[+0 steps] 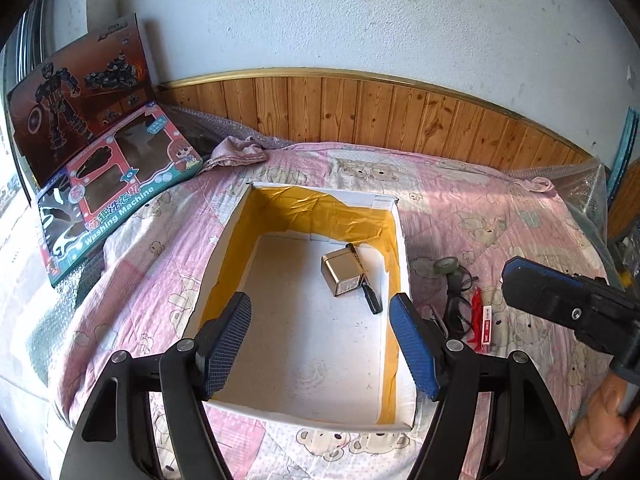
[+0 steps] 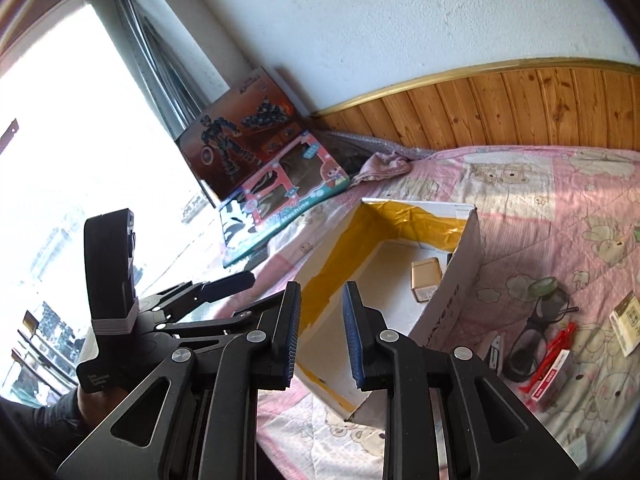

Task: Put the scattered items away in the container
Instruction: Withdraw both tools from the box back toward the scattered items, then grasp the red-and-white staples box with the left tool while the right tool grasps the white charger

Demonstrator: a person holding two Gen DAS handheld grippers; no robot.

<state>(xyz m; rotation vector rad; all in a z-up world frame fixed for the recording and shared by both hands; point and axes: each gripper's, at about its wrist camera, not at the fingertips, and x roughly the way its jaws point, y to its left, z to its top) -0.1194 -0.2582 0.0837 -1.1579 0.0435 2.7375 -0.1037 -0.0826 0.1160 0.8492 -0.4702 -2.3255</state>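
White plaster wall (image 1: 360,12) above pine wainscot (image 1: 360,116); pink bear-print quilt (image 1: 480,208); bright window (image 2: 60,140) at left.

The pink and teal toy box (image 1: 120,196) leaning by the wall reads "Washing Machine" along its lower edge, with Chinese characters above it. Print on the cardboard box's (image 2: 460,280) outer side is too distorted to read.

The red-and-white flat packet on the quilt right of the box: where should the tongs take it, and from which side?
Come from above and close across the narrow width of the red-and-white packet, mid-length. It lies flat, and the red clip and glasses crowd its upper end, so a side approach looks blocked.
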